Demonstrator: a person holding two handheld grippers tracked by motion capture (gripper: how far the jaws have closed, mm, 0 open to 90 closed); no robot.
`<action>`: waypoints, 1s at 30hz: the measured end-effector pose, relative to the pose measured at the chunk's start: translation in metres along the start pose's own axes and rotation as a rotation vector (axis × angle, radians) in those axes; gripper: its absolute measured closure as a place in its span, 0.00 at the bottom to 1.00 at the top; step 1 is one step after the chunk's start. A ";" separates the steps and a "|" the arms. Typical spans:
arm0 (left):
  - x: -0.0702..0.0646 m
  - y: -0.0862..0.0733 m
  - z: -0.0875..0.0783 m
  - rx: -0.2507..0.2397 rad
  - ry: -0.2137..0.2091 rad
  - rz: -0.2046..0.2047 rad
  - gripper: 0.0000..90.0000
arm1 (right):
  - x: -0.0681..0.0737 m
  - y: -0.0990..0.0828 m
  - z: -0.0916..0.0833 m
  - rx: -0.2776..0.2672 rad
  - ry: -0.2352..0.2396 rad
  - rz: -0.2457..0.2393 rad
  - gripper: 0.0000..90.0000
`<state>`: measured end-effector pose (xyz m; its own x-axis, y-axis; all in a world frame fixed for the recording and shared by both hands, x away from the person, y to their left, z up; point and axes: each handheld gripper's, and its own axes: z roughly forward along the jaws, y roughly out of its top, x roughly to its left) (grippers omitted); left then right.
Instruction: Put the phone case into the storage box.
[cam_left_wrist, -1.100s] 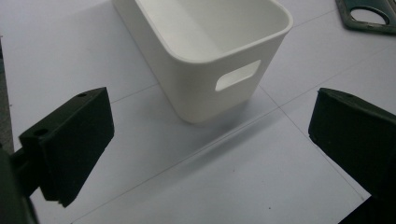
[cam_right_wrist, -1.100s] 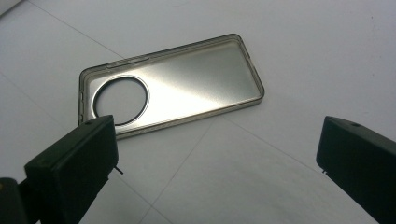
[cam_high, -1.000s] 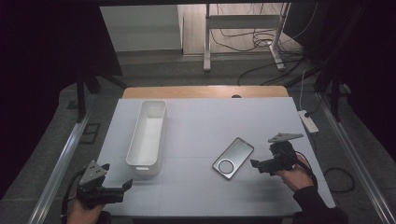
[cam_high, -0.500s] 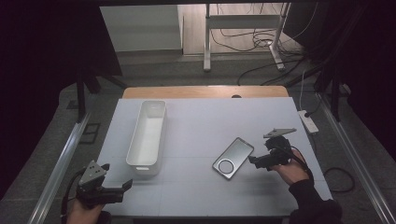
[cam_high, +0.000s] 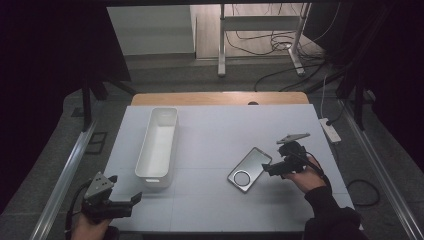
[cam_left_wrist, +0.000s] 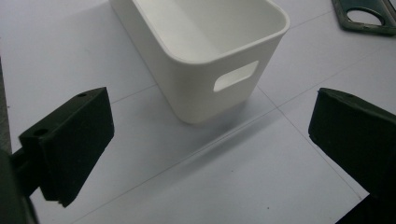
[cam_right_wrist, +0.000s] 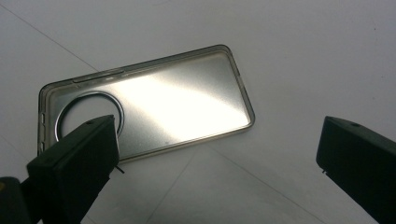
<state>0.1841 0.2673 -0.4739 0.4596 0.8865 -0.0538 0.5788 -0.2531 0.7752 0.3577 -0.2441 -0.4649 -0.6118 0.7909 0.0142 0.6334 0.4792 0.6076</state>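
At the near left corner of the white surface (cam_high: 215, 125), the left gripper (cam_high: 131, 202) is held low in a hand (cam_high: 87, 229) that comes in from the bottom edge. Its grey three-cornered plate faces up and its jaws point right and slightly far, spread wide apart with nothing between them. In the left gripper view the two black jaws frame the near end of a long white plastic bin (cam_left_wrist: 205, 51), whose end wall has a slot handle; the bin is clear of the jaws. From above, the bin (cam_high: 158, 142) lies lengthwise on the left half of the surface, its open top up.

Right of centre lies a clear phone case (cam_high: 249, 169), flat and set at an angle, its round camera cut-out at the near-left end. The right gripper (cam_high: 265, 169) is just beside the case's right edge, held by a hand (cam_high: 306, 176) with a dark sleeve reaching in from the near right. In the right gripper view its jaws stand wide open over the case (cam_right_wrist: 154, 102), gripping nothing.
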 end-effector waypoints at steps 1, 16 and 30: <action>0.000 0.000 0.000 0.000 0.000 -0.001 0.01 | 0.000 0.001 0.001 0.004 0.001 -0.002 0.00; 0.000 0.000 0.000 -0.001 -0.002 -0.002 0.01 | 0.000 0.016 0.015 0.036 -0.002 -0.015 0.00; 0.001 0.000 0.000 -0.002 -0.004 -0.003 0.01 | -0.001 0.024 0.029 0.087 -0.001 0.012 0.04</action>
<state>0.1842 0.2680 -0.4740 0.4609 0.8855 -0.0587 0.5786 -0.2497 0.7764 0.3872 -0.2221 -0.4728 -0.6034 0.7972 0.0208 0.6799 0.5007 0.5357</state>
